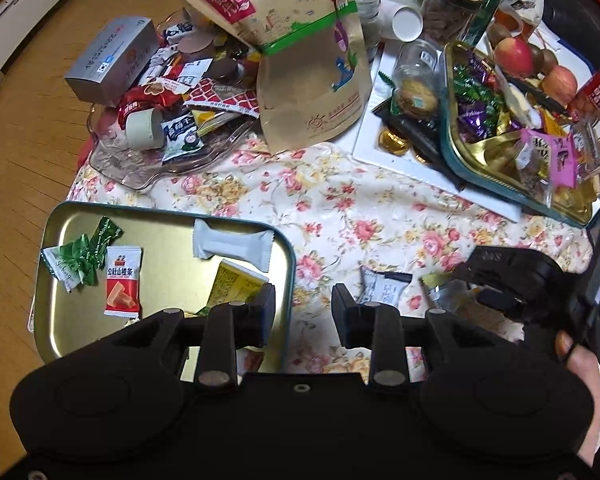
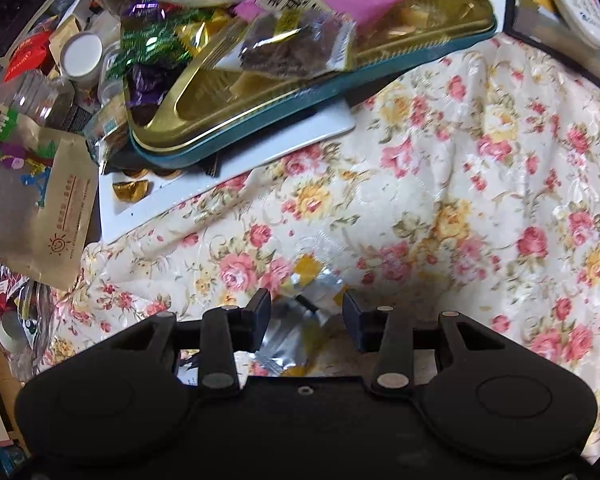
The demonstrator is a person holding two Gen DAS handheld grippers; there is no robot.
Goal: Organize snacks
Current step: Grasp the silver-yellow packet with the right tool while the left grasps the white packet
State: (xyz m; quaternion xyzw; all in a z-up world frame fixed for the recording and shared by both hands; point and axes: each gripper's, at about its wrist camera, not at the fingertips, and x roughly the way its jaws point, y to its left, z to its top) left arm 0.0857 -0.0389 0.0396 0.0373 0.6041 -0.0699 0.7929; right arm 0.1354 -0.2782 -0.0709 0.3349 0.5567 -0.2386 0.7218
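two apples point(image 1: 514, 56); two gold tins point(image 1: 52, 320)

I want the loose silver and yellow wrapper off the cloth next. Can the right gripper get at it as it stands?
Probably yes. The right gripper is open, and the silver and yellow wrapper lies on the floral cloth right between its fingers, with nothing on top of it or in the way.

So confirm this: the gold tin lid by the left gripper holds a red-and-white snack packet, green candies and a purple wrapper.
One thing is wrong: the gold tin lid holds no purple wrapper. The left wrist view shows a white wrapper there, with the red-and-white snack packet and green candies.
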